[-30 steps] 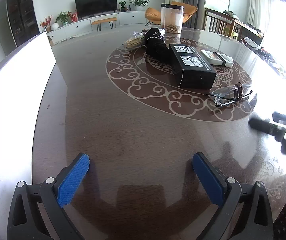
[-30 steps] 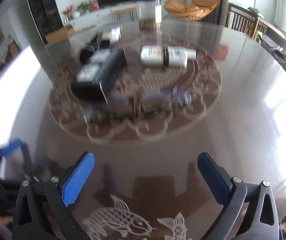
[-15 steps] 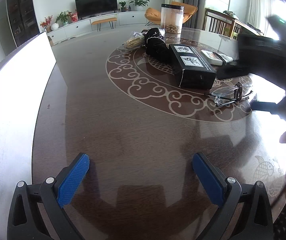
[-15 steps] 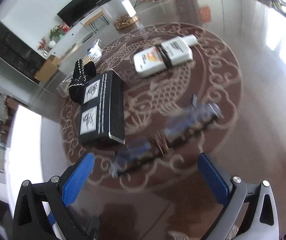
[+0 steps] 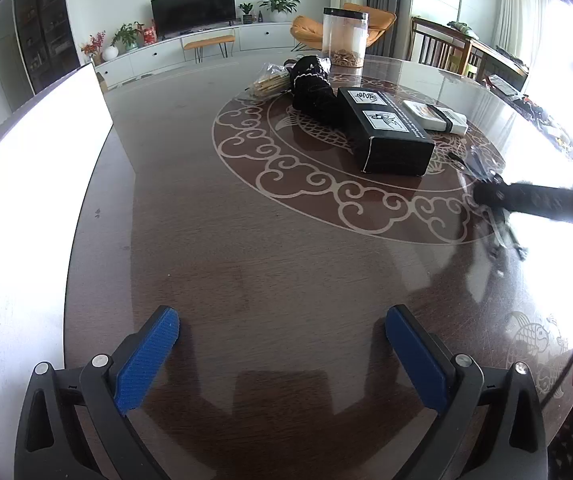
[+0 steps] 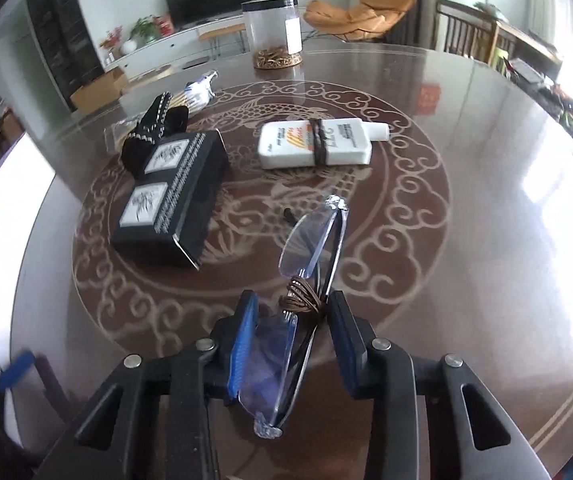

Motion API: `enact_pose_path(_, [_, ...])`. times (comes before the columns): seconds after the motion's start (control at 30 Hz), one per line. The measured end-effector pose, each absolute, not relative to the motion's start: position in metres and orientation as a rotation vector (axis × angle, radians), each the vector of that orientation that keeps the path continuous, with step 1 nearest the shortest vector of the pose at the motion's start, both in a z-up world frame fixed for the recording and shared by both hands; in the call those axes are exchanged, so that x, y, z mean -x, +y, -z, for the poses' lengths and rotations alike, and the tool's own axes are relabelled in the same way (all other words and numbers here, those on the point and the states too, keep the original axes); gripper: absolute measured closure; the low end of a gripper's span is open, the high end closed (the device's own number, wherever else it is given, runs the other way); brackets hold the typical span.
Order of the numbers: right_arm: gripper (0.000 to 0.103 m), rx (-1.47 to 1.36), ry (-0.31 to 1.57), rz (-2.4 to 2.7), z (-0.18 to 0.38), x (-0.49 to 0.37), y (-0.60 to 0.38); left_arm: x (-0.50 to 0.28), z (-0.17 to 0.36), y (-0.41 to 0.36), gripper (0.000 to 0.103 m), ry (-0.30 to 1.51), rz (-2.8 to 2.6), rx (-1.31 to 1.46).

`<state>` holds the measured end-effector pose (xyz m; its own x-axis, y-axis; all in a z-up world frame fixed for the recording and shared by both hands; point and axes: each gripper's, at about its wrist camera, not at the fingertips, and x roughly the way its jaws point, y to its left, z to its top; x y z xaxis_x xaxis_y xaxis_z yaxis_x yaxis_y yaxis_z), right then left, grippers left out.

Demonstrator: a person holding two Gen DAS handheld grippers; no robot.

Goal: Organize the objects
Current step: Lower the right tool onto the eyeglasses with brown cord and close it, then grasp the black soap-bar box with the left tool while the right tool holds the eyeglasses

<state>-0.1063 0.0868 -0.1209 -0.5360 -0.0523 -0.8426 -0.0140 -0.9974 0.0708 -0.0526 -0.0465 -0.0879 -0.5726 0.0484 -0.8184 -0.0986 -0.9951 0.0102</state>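
Observation:
My right gripper [image 6: 292,312] is shut on a pair of folded rimless glasses [image 6: 312,248] with a brown band round the bridge, held on edge just above the table's inlay. In the left wrist view that gripper [image 5: 486,194] reaches in from the right over the glasses [image 5: 482,164]. My left gripper [image 5: 282,336] is open and empty, low over the near part of the dark round table [image 5: 246,240]. A black box [image 6: 170,192] [image 5: 382,132], a white bottle [image 6: 314,142] [image 5: 434,116] and a black pouch [image 6: 152,132] [image 5: 312,84] lie on the inlay.
A clear jar [image 6: 272,32] [image 5: 344,36] stands at the table's far side. A bag of sticks [image 5: 266,80] lies beside the pouch. A bright white surface [image 5: 26,184] runs along the table's left edge. Chairs stand beyond the far right rim.
My right gripper swung in over the glasses and closed on them; it was open before. My left gripper has not moved.

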Motion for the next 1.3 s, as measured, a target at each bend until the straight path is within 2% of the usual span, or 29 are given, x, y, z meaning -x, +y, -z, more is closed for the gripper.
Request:
enact_pose_path(0.1, [0.066, -1.433, -0.133, 2.712, 0.123, 0.091, 0.097, 0.053, 0.088, -0.047, 0.0, 0.083, -2.713, 1.409])
enact_pose_path(0.17, [0.061, -1.379, -0.177, 2.706, 0.124, 0.079, 0.104, 0.053, 0.088, -0.047, 0.0, 0.082, -2.711, 1.409])
enact_pose_path(0.23, [0.044, -1.311, -0.231, 2.706, 0.125, 0.063, 0.11, 0.053, 0.088, -0.047, 0.0, 0.081, -2.709, 1.41])
enact_pose_path(0.33, [0.033, -1.267, -0.313, 2.72, 0.122, 0.058, 0.113, 0.058, 0.087, -0.044, 0.0, 0.067, -2.696, 1.44])
enact_pose_path(0.4, [0.031, -1.245, -0.3, 2.745, 0.12, 0.06, 0.112, 0.066, 0.076, -0.037, 0.0, -0.006, -2.67, 1.417])
enact_pose_path(0.6, [0.03, -1.228, -0.267, 2.77, 0.116, 0.063, 0.109, 0.128, 0.044, 0.007, 0.0, 0.016, -2.68, 1.321])
enact_pose_path(0.8, [0.03, -1.205, -0.265, 2.781, 0.113, 0.063, 0.111, 0.191, 0.059, 0.026, 0.0, 0.032, -2.653, 1.386])
enact_pose_path(0.9, [0.03, -1.206, -0.271, 2.778, 0.113, 0.064, 0.111, 0.204, 0.063, 0.025, 0.0, -0.019, -2.633, 1.403])
enact_pose_path(1.3, [0.03, -1.215, -0.289, 2.767, 0.115, 0.065, 0.113, 0.208, 0.087, 0.028, 0.0, 0.101, -2.657, 1.481])
